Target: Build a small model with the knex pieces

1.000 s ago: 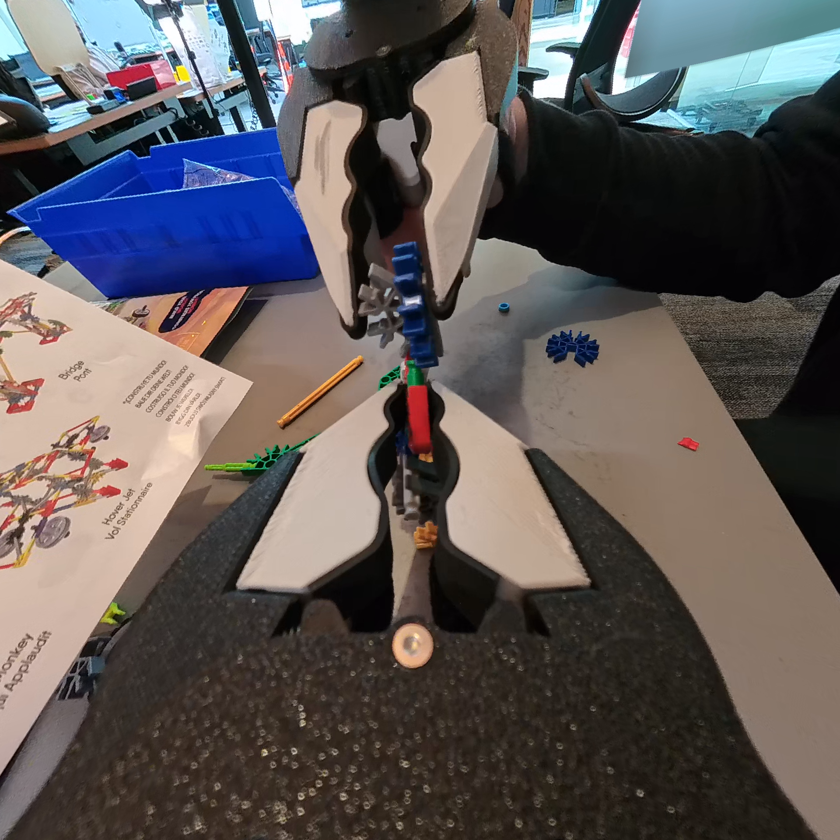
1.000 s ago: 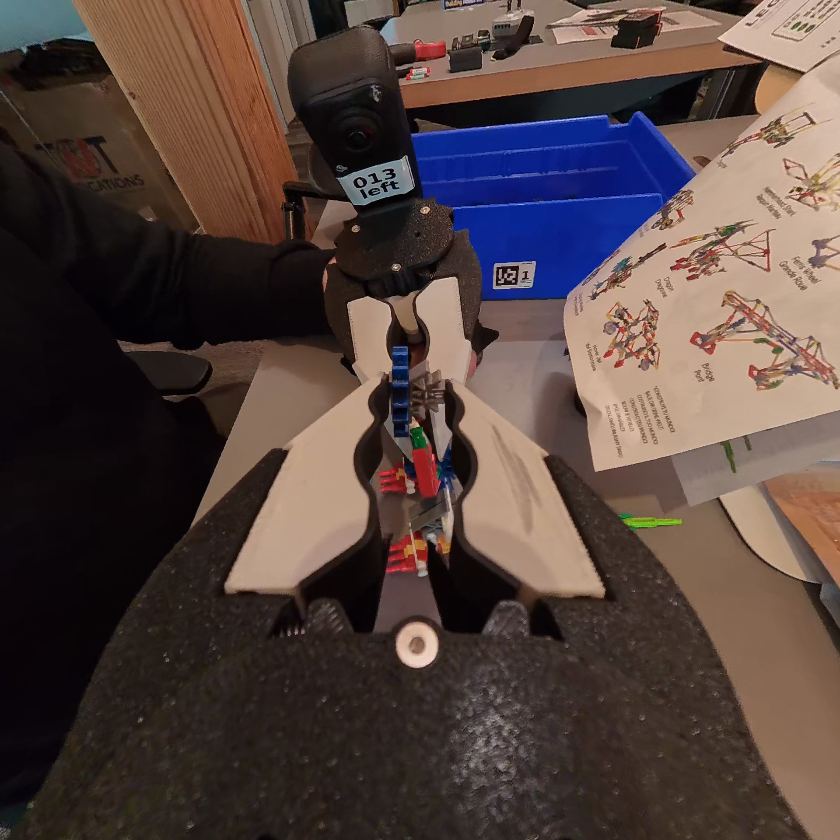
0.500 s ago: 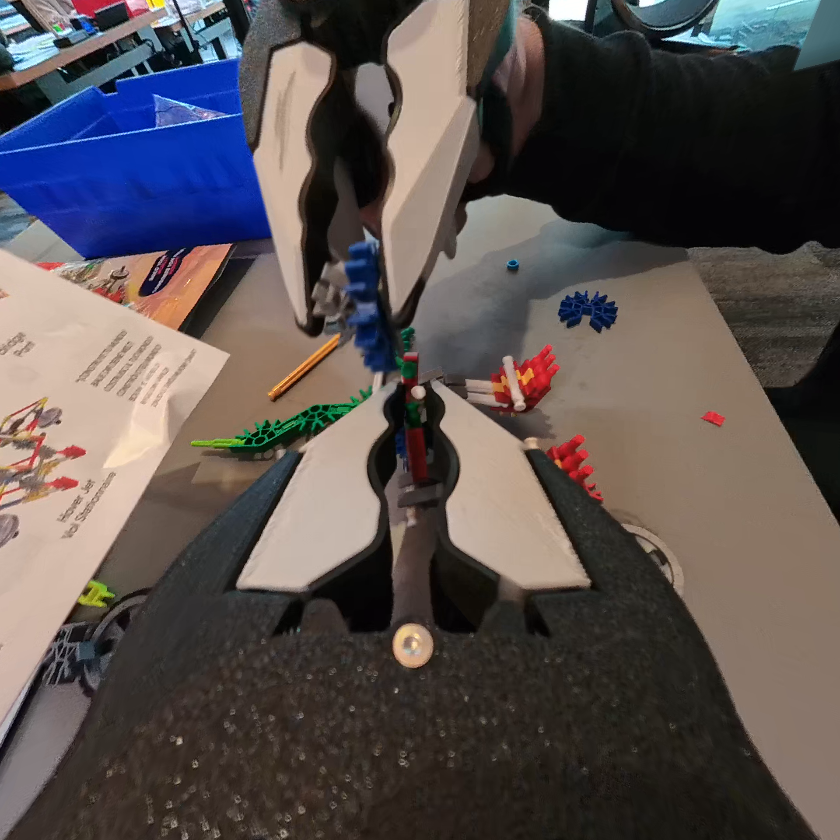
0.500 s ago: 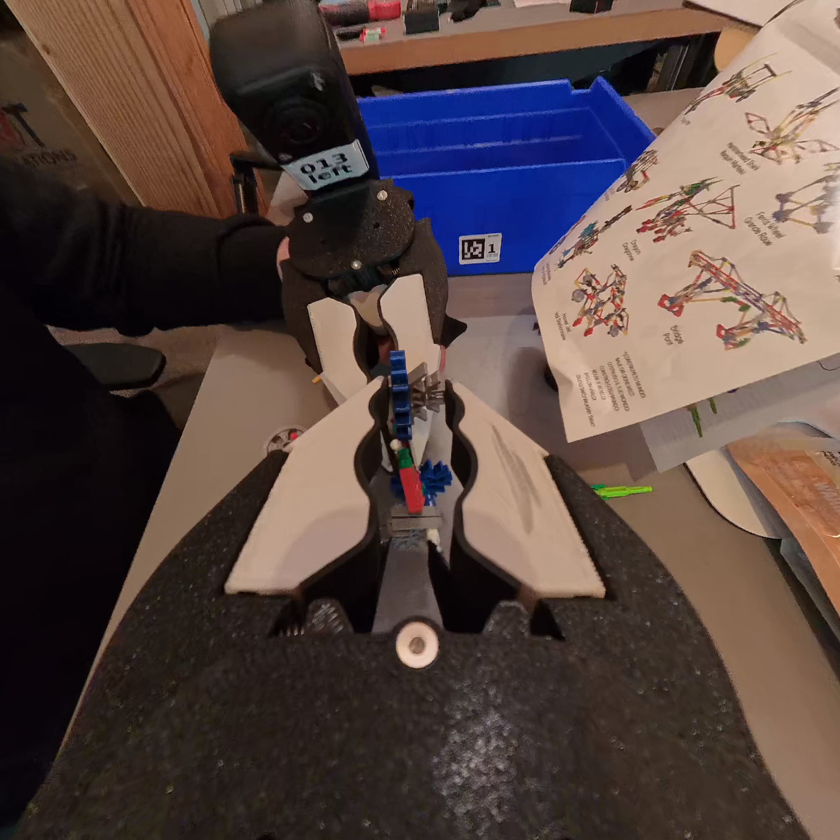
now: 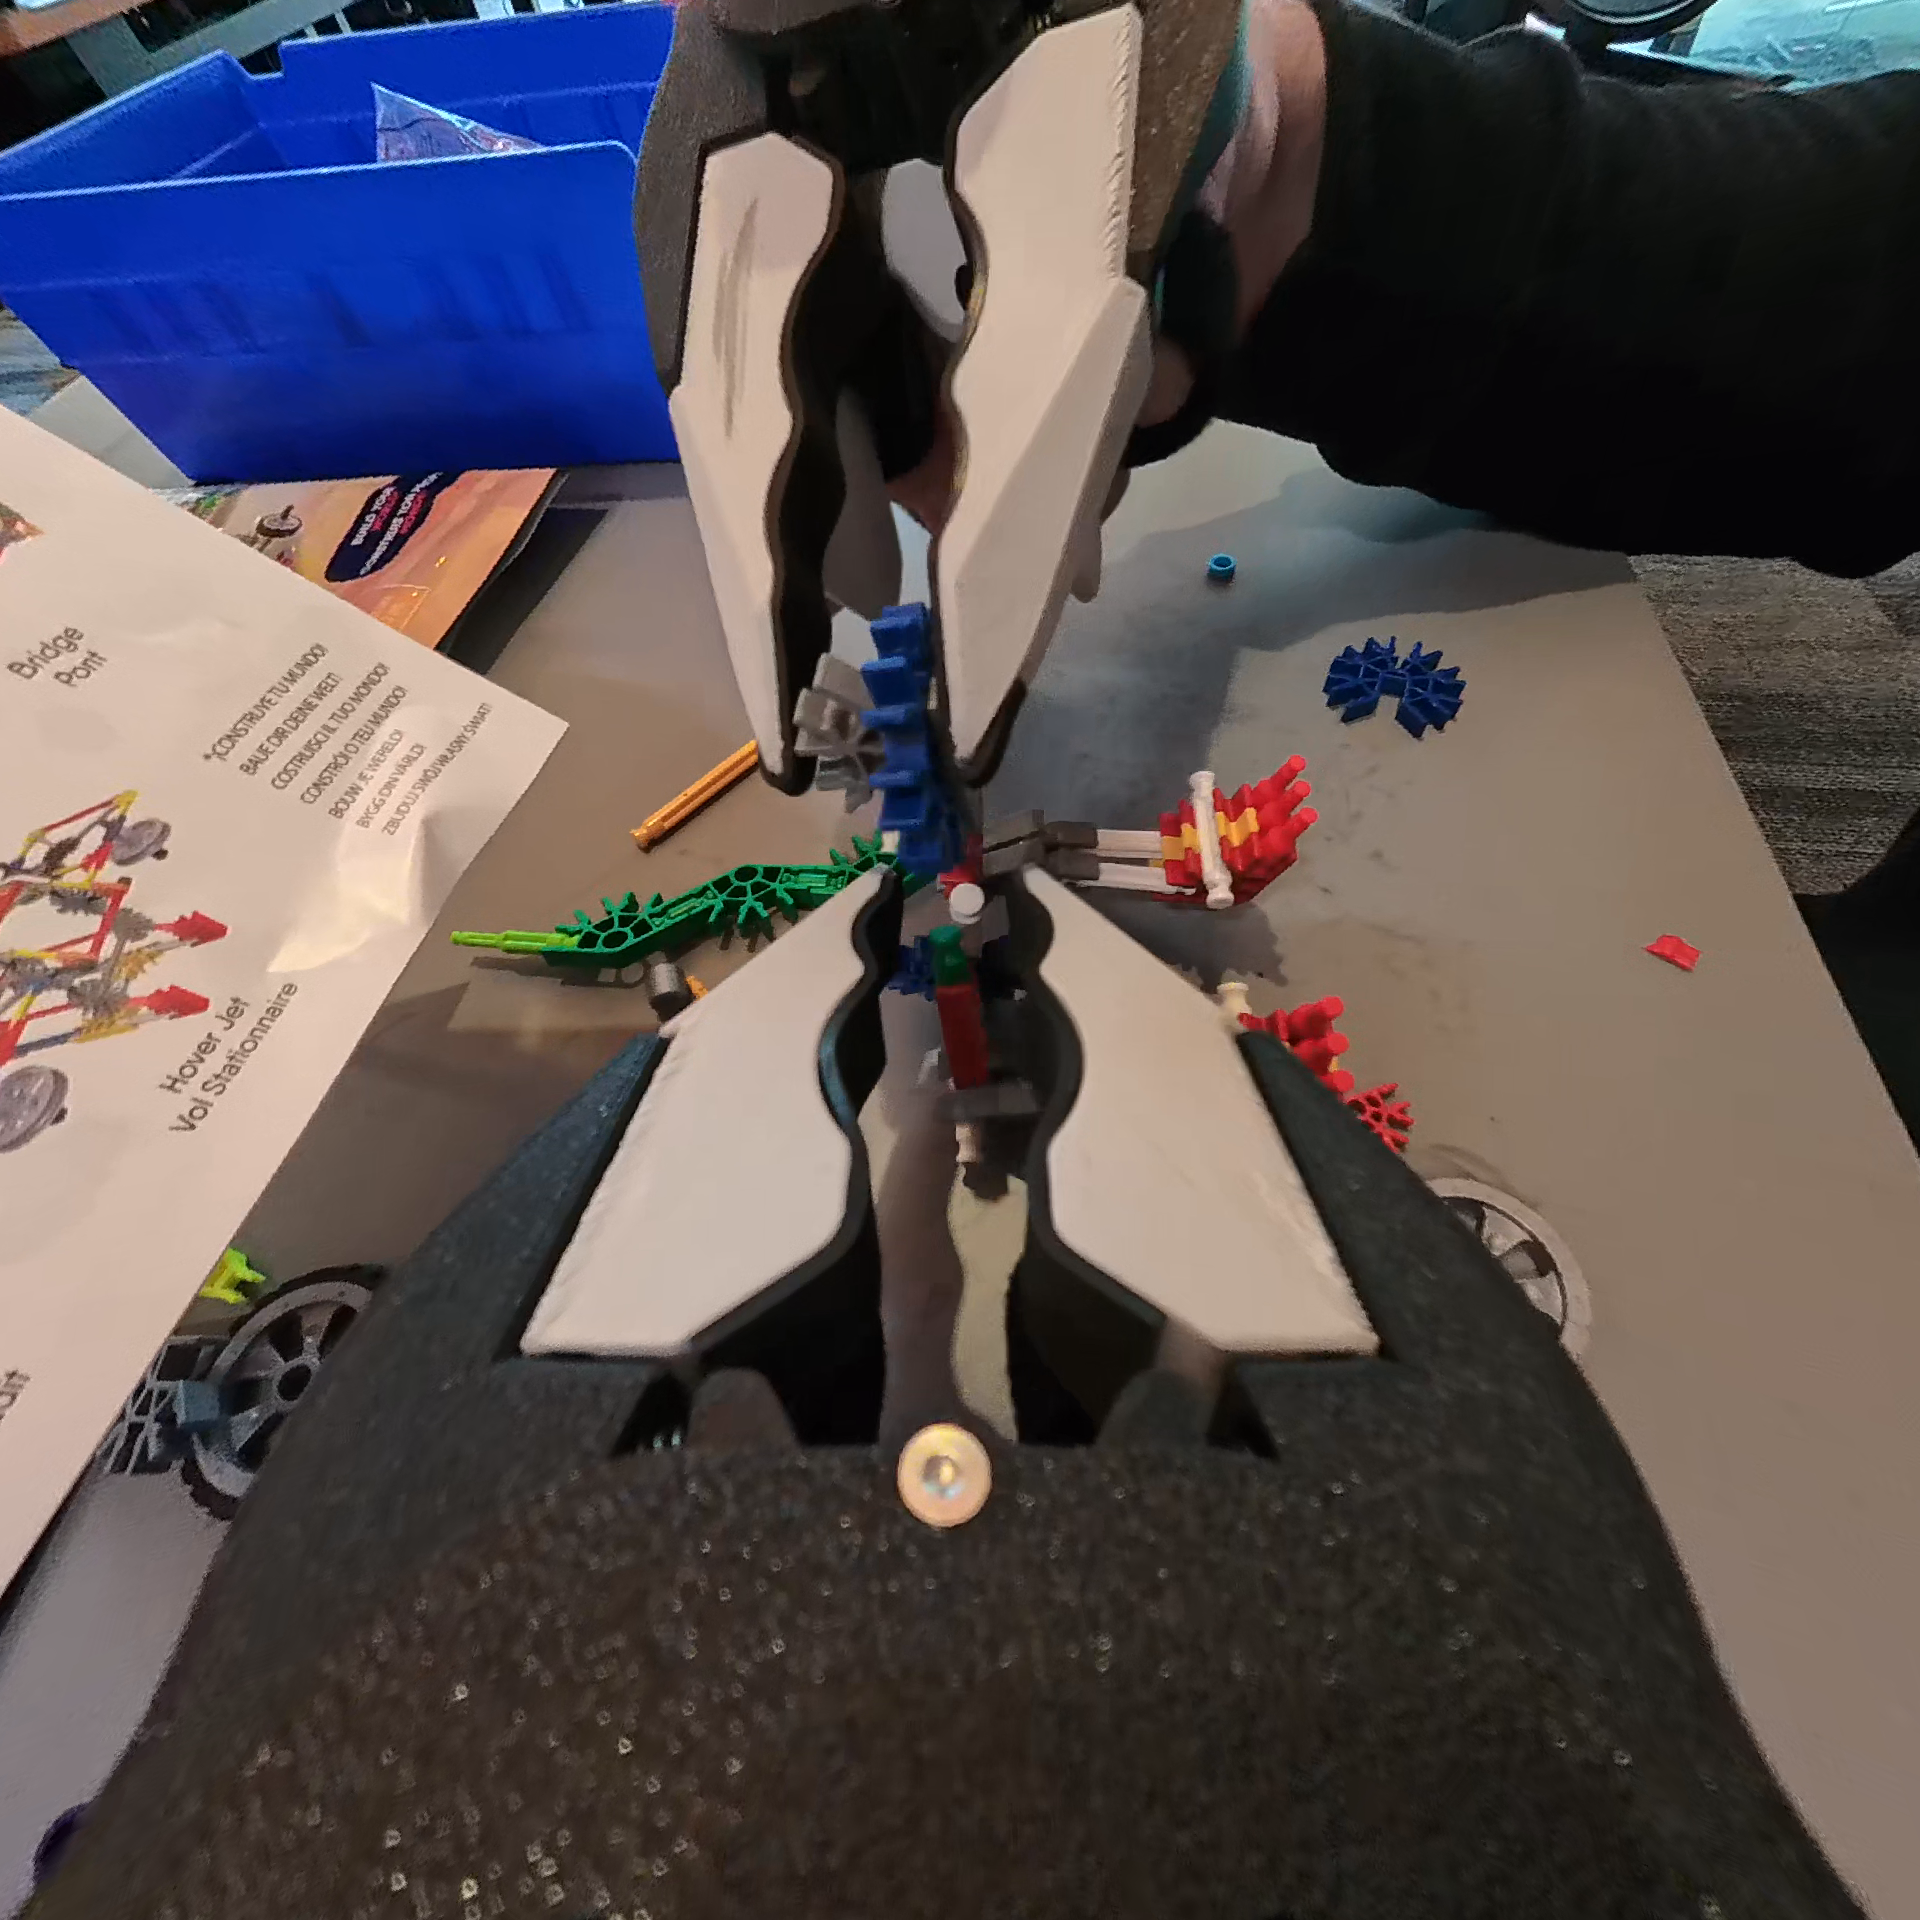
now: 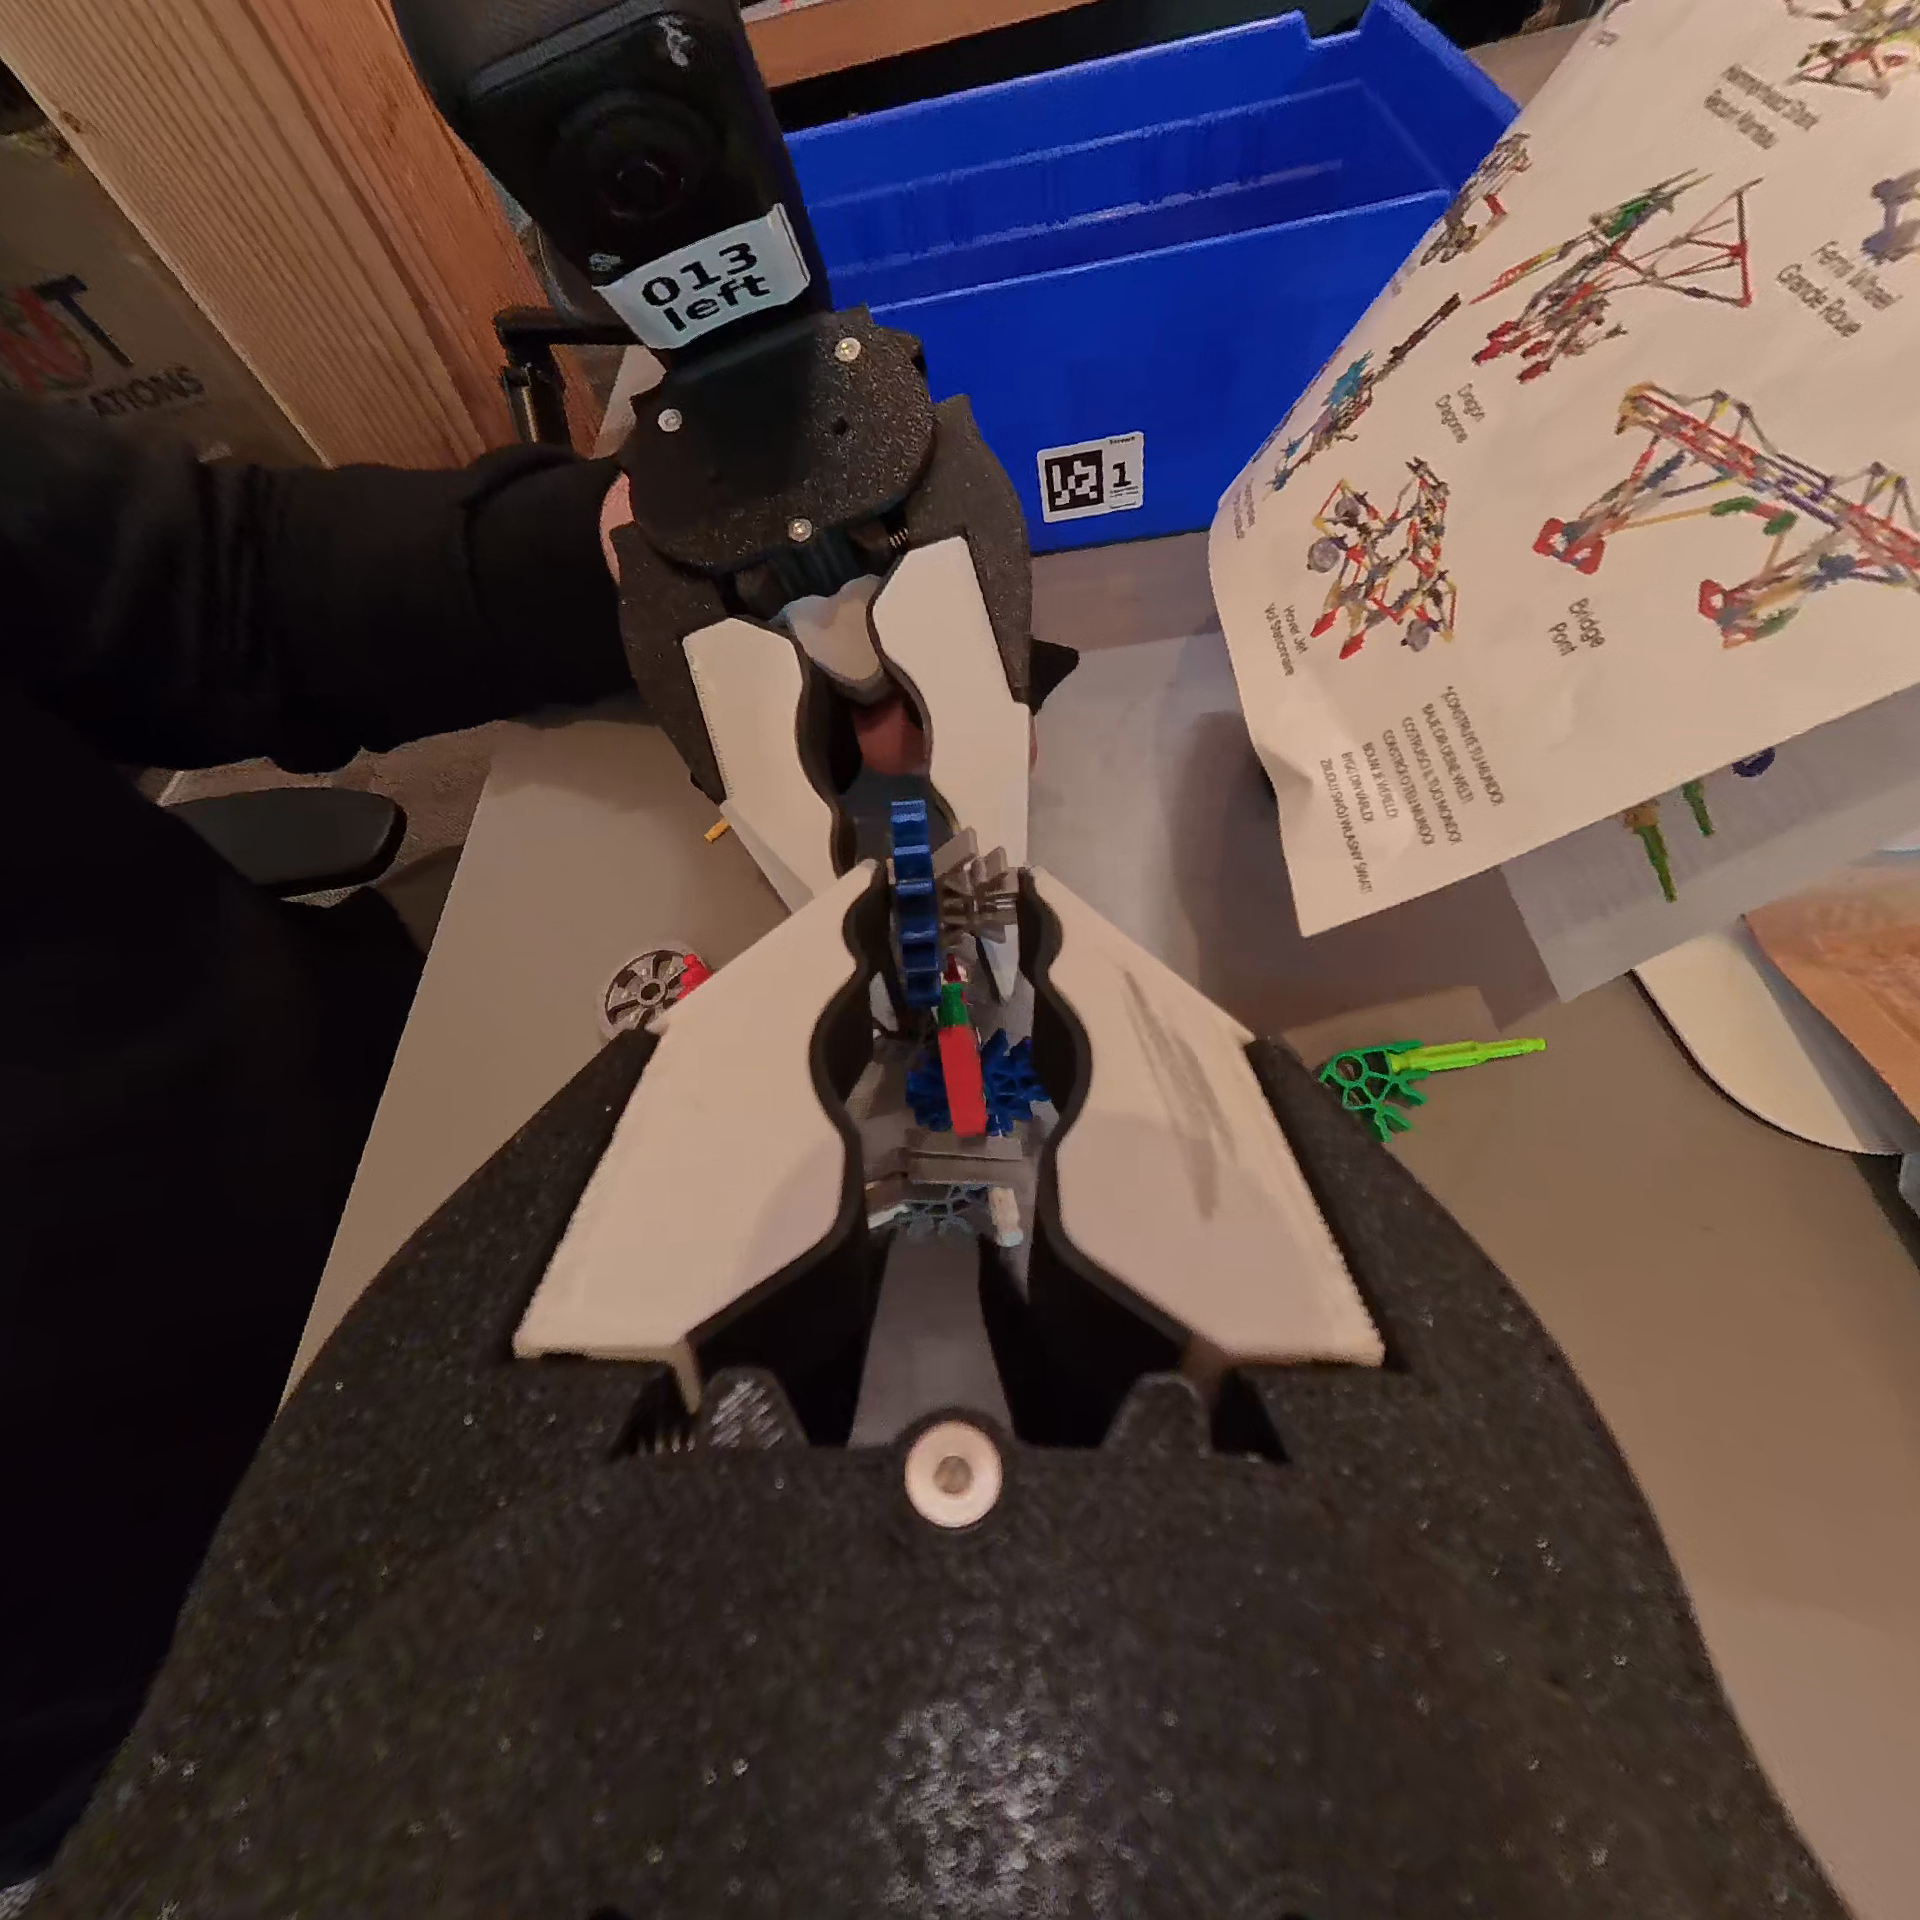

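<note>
My right gripper (image 6: 951, 883) is shut on a blue gear (image 6: 910, 904) with a grey toothed connector (image 6: 977, 883) beside it. In the left wrist view it reaches down from the top (image 5: 883, 769) with the gear (image 5: 904, 727) in its tips. A red rod (image 5: 961, 1029) with a green end and a grey connector (image 5: 997, 1101) hangs below the gear. My left gripper (image 5: 956, 883) is closed around this rod assembly, tip to tip with the right one. The rod also shows in the right wrist view (image 6: 961, 1081). The left gripper's fingers (image 6: 769, 748) are partly hidden there.
On the grey table (image 5: 1558, 1143) lie a green strip (image 5: 707, 904), a red and yellow cluster (image 5: 1236, 831), blue connectors (image 5: 1392, 686), an orange rod (image 5: 696, 795) and a wheel (image 5: 270, 1371). A blue bin (image 5: 343, 301) stands behind. An instruction sheet (image 5: 208, 831) lies left. Less than 4 cm separates the two grippers' tips. Both grippers' tips are roughly 15 cm from the wheel (image 5: 270, 1371).
Both grippers have tilted down and sunk toward the table with the parts still between them. More loose parts on the table have come into view.
</note>
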Tool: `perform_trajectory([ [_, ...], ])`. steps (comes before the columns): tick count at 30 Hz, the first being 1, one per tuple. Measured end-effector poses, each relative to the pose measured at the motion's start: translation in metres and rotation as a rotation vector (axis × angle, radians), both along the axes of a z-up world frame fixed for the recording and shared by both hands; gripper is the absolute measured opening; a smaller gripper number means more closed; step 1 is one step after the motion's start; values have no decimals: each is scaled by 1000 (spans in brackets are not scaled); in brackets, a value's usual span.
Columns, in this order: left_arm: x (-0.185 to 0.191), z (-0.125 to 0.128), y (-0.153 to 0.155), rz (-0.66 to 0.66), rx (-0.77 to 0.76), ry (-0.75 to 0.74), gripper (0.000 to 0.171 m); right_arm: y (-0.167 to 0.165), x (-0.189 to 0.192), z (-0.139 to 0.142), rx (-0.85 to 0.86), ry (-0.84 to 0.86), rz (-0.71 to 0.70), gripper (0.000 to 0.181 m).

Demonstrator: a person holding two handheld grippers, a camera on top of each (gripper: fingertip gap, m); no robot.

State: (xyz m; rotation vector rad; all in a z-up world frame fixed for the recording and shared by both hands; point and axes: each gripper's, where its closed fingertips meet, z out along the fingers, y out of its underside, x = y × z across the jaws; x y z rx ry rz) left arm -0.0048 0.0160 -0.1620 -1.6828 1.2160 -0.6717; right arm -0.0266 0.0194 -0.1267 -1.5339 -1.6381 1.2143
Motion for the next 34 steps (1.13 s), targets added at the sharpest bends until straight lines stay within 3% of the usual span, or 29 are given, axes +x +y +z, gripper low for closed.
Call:
perform_trajectory([
  [11,0,-10,-2,-12,-7,48,16,-5,-3,-12,7,-33,31,24],
  [24,-2,-4,0,-9,6,24,15,-5,-5,-13,52,-52,21,23],
  [34,0,-14,0,-15,1,74,11,-5,-9,-16,-85,-85,-4,23],
])
